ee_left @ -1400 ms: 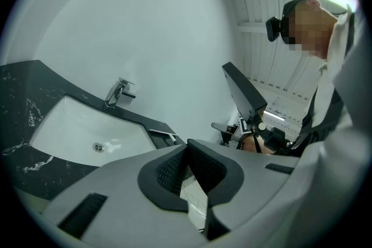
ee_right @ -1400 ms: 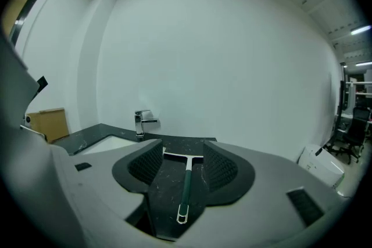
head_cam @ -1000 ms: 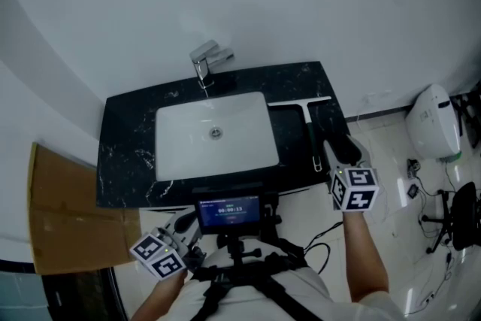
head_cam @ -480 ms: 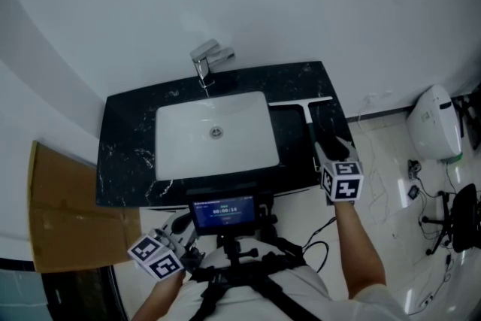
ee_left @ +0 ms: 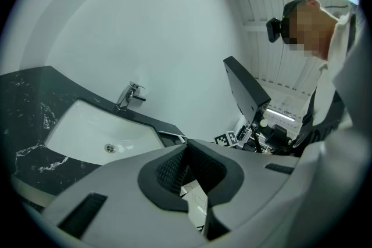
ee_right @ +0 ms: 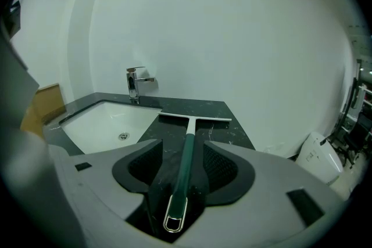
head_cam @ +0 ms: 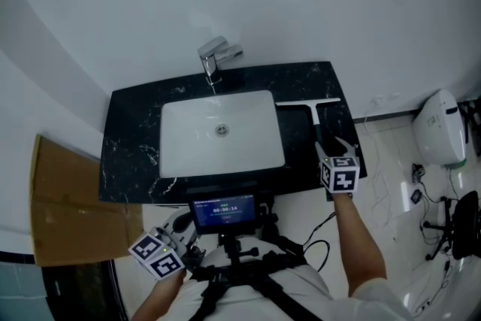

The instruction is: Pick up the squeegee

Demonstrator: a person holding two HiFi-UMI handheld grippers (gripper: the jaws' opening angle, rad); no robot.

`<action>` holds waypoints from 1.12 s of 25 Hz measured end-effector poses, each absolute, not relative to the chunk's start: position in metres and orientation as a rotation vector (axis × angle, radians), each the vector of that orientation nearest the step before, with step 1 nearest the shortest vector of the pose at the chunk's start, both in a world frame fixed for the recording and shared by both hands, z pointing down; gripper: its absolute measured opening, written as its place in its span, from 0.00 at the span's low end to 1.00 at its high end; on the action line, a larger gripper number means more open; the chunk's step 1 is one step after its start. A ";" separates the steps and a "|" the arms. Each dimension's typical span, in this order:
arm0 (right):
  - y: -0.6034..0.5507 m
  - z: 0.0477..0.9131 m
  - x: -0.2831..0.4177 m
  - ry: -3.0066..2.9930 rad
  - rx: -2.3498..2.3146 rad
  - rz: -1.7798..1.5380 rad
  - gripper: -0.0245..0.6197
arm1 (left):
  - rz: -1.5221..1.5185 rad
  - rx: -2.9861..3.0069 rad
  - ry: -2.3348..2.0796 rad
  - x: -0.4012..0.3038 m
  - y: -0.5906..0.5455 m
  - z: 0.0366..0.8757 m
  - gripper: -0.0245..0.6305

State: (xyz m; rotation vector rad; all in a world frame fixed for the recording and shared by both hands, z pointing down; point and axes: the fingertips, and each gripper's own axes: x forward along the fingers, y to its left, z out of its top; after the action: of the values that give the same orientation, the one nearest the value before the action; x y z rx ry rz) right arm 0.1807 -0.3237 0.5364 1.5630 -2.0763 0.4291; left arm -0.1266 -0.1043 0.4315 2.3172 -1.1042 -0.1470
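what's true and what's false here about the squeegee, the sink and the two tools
1. The squeegee lies on the black counter, on the right of the sink. True.
2. The right tool is shut on the squeegee's handle. False: its jaws stand apart, with the green handle lying between them.
3. The left tool is reaching into the sink. False: it is held low by the person's body, off the counter, shut on nothing.
4. The squeegee's white blade end points toward the wall. True.
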 end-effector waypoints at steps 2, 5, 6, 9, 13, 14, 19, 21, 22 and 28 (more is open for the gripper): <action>-0.328 0.542 0.179 -2.070 1.555 0.440 0.39 | -0.147 2.317 -1.107 -0.127 -0.105 0.431 0.03; -0.334 0.550 0.178 -2.060 1.545 0.465 0.39 | -0.144 2.316 -1.111 -0.127 -0.106 0.431 0.03; -0.336 0.552 0.177 -2.059 1.543 0.472 0.39 | -0.142 2.315 -1.113 -0.128 -0.106 0.431 0.03; -0.340 0.555 0.176 -2.062 1.531 0.483 0.39 | -0.136 2.309 -1.124 -0.128 -0.107 0.431 0.03; -0.347 0.559 0.181 -2.046 1.529 0.477 0.39 | -0.131 2.310 -1.127 -0.127 -0.109 0.430 0.03; -0.348 0.560 0.181 -2.043 1.530 0.478 0.39 | -0.131 2.311 -1.126 -0.127 -0.110 0.430 0.03; -0.355 0.569 0.179 -2.015 1.526 0.499 0.39 | -0.131 2.307 -1.131 -0.129 -0.110 0.431 0.03; -0.357 0.573 0.180 -1.993 1.526 0.502 0.39 | -0.133 2.306 -1.133 -0.129 -0.110 0.431 0.03; -0.358 0.575 0.180 -1.984 1.524 0.503 0.39 | -0.133 2.306 -1.133 -0.129 -0.110 0.431 0.03; -0.363 0.584 0.181 -1.961 1.516 0.516 0.39 | -0.135 2.300 -1.139 -0.130 -0.109 0.432 0.03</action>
State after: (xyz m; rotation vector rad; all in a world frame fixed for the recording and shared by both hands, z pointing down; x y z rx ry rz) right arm 0.1808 -0.3627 0.5839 1.5160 -1.9605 0.5156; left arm -0.1301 -0.1090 0.4318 2.3000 -1.1388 -0.1348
